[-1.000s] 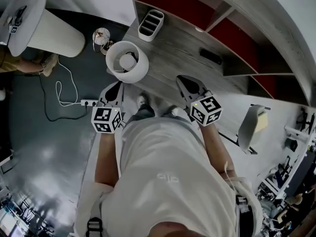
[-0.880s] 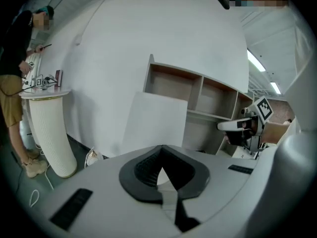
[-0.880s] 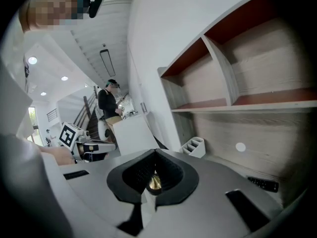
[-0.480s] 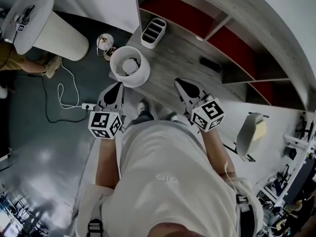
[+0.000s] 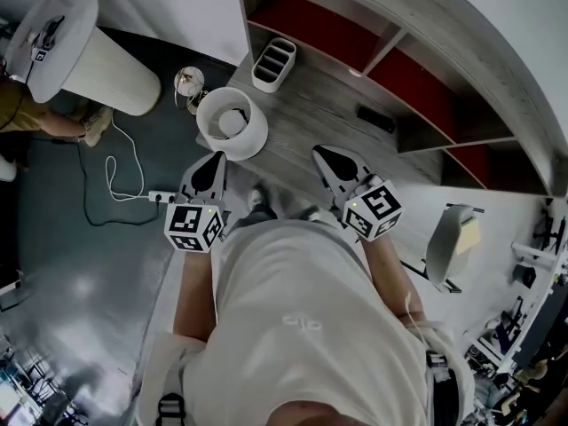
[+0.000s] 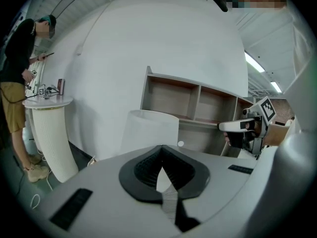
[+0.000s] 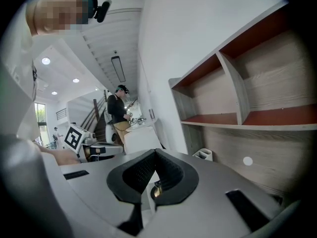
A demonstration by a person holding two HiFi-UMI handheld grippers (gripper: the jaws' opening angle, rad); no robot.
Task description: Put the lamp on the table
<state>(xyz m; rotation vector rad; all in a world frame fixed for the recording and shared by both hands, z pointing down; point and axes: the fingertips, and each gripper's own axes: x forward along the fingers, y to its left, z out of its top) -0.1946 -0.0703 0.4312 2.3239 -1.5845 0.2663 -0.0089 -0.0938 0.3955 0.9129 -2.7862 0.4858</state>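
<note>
The lamp point(image 5: 232, 122), with a white drum shade and its bulb showing from above, stands at the left end of the grey wooden desk point(image 5: 328, 105). My left gripper point(image 5: 216, 156) is just short of the shade, shut and empty. In the left gripper view the shade point(image 6: 151, 129) rises behind the closed left gripper point(image 6: 161, 150). My right gripper point(image 5: 319, 153) hangs over the desk's front edge to the right of the lamp, also shut with nothing in it. The right gripper view shows the shade point(image 7: 141, 139) beyond the right gripper point(image 7: 155, 151).
A white organiser tray point(image 5: 272, 60) and a black remote point(image 5: 376, 118) lie on the desk below red-backed shelves point(image 5: 311, 20). On the floor are a white fluted pedestal point(image 5: 102, 65), a small glass and metal object point(image 5: 188, 82) and a power strip with cable point(image 5: 160, 196). A chair point(image 5: 448, 238) stands to the right.
Almost nothing differs. The view shifts slightly; both grippers stay shut and keep their places near the lamp, which stands still on the desk.
</note>
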